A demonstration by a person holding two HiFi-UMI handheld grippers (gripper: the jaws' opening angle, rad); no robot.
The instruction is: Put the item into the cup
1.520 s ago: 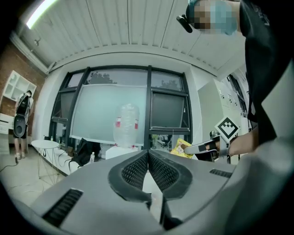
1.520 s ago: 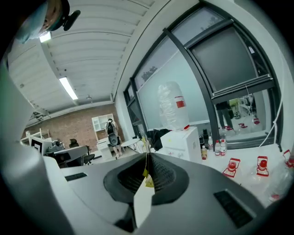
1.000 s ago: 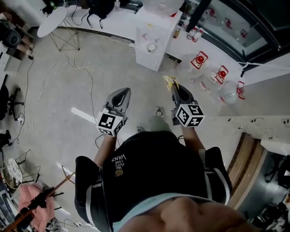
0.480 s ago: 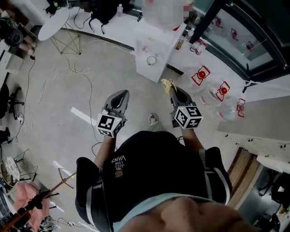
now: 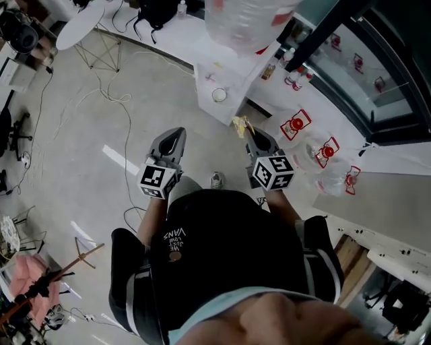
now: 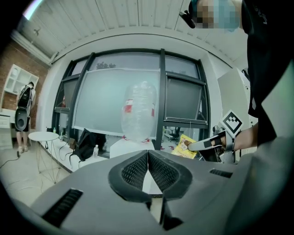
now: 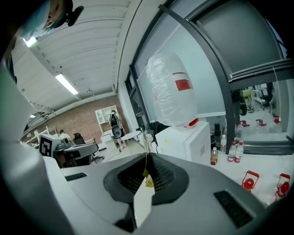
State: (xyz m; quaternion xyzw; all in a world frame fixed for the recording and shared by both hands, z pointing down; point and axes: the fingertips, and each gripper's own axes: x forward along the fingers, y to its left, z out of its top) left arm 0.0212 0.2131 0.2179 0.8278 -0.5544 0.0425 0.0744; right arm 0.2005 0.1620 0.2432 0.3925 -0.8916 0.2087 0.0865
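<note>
Right gripper: jaws pressed together on a yellow packet, pinched at one end so that the rest sticks out past the tips.
Packet: flat and thin, by its look a soft foil or plastic sachet. The left gripper view shows its printed yellow face, and the right gripper view only a sliver edge-on. Its long axis runs on from the jaws toward the white cabinet.
Cup: small and round with a pale rim and its mouth up, standing on the cabinet's top close to the edge facing the person.
Key relation: from the packet's free end the cup lies ahead and a little to the left. It is apart from the packet, with a strip of grey floor and the cabinet's near edge between them. The right hand is slightly the nearer of the two.
Left gripper: jaws closed tip to tip with nothing between the dark ribbed pads. It is level with its partner and farther from the cabinet's right side.
Cabinet: boxy and smooth-sided. A large clear water bottle with a red label stands on its far part, beyond the cup.
Judgement: the packet likely has to go over the near edge and in end-first, and being limp it could catch on the rim.
</note>
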